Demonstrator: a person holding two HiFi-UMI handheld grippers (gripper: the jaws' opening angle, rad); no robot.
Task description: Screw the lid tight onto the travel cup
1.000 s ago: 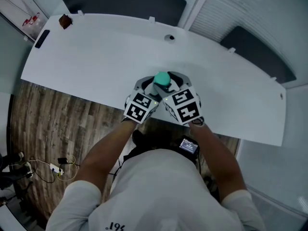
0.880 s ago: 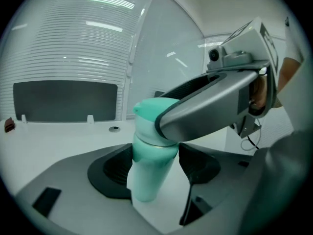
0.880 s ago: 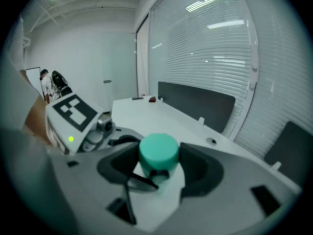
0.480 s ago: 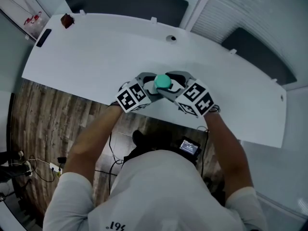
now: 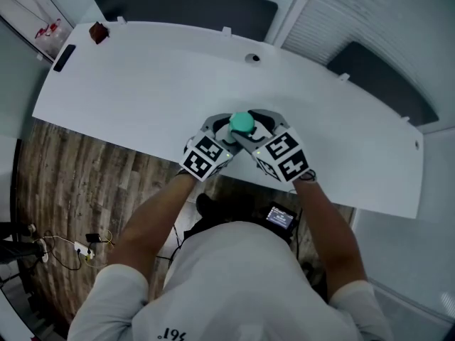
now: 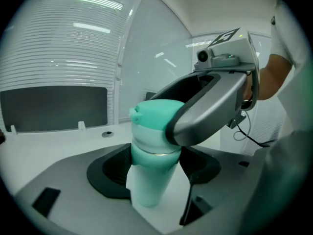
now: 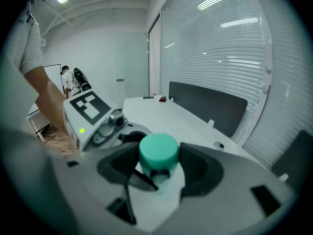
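A pale travel cup point(image 6: 148, 182) with a teal lid point(image 6: 155, 117) stands upright near the front edge of the white table point(image 5: 142, 84). My left gripper point(image 6: 154, 174) is shut on the cup's body, one jaw on each side. My right gripper point(image 7: 158, 163) is shut on the lid point(image 7: 158, 150), and its grey jaw wraps the lid's right side in the left gripper view. From the head view, the lid point(image 5: 242, 122) shows between the two marker cubes, the left gripper point(image 5: 226, 131) and the right gripper point(image 5: 250, 131) meeting at it.
At the table's far left corner lie a small red-brown object point(image 5: 98, 32) and a slim black bar point(image 5: 62, 57). A cable hole point(image 5: 254, 58) sits at the back middle. Dark panels stand behind the table. Wooden floor lies below the front edge.
Half a second ago the two marker cubes were swung apart; now they have turned back toward each other. The cup stays in the same spot, still held.
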